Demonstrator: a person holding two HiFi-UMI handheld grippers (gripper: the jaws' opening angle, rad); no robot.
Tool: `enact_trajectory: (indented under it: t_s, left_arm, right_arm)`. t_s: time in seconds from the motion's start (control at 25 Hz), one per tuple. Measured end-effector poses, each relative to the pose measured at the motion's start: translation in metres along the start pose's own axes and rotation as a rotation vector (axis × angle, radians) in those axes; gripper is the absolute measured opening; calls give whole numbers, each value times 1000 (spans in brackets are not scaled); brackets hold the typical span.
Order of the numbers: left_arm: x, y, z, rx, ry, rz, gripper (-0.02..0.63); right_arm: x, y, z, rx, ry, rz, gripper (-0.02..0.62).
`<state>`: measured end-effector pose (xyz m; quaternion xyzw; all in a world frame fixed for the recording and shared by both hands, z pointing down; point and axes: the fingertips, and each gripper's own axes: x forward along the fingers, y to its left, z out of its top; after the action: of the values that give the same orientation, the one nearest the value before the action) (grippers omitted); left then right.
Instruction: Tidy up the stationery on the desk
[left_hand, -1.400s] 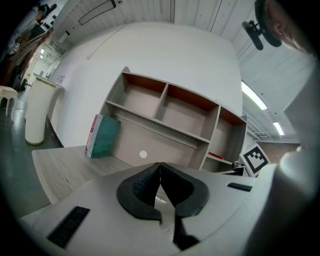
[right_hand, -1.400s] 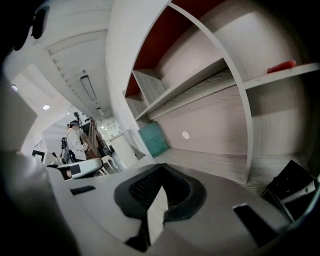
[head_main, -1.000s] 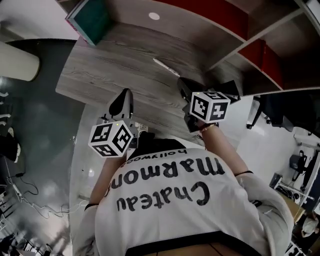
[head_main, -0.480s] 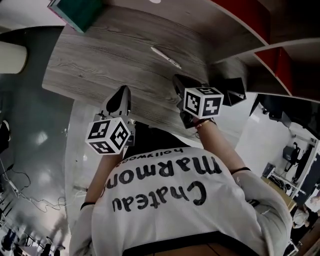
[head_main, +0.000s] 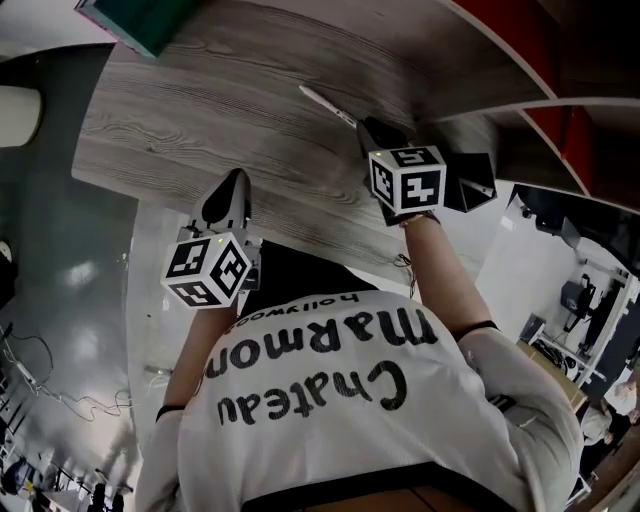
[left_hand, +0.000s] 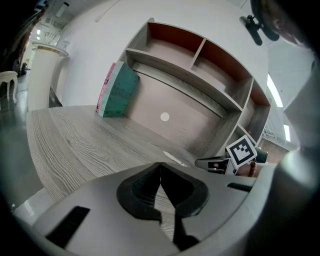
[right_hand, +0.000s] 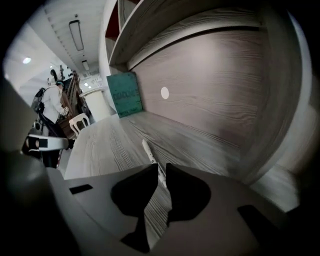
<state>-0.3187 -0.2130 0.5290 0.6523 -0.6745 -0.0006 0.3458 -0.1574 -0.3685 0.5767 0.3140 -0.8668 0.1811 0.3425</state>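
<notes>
pen (right_hand: 148, 151): lies on counter (right_hand: 100, 145) just ahead of my right gripper (right_hand: 160, 165), near end in its gap, unpinched
right gripper: jaws just been opening, slightly spread
left gripper (left_hand: 160, 163): pressed together, empty

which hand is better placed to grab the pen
Right. The right claw is almost on the pen and lined up with it; its jaws have just been opening, the pen's end between their tips, not gripped. The left claw is shut and farther off.
</notes>
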Motion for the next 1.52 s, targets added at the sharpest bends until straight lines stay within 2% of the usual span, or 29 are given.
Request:
enact_trajectory:
  t_s: [0.12, 0.24, 0.52, 0.96, 1.52]
  left_arm:
    - [1, 5, -1, -3, 8, 5, 17]
    - [3, 8, 0, -5, 10, 6, 17]
    - [2, 15, 0, -8, 12, 8, 17]
    - [3, 16, 0, -8, 10, -3, 17]
    - [-6, 10, 2, -7, -9, -2, 17]
  right_arm:
    - [11, 2, 1, -106, 42, 17, 90]
    - [19, 3, -4, -146, 92, 45, 112]
    - [29, 2, -18, -150, 164, 64, 130]
    - [31, 1, -23, -154, 230, 48, 108]
    - [19, -3, -21, -105, 199, 24, 67]
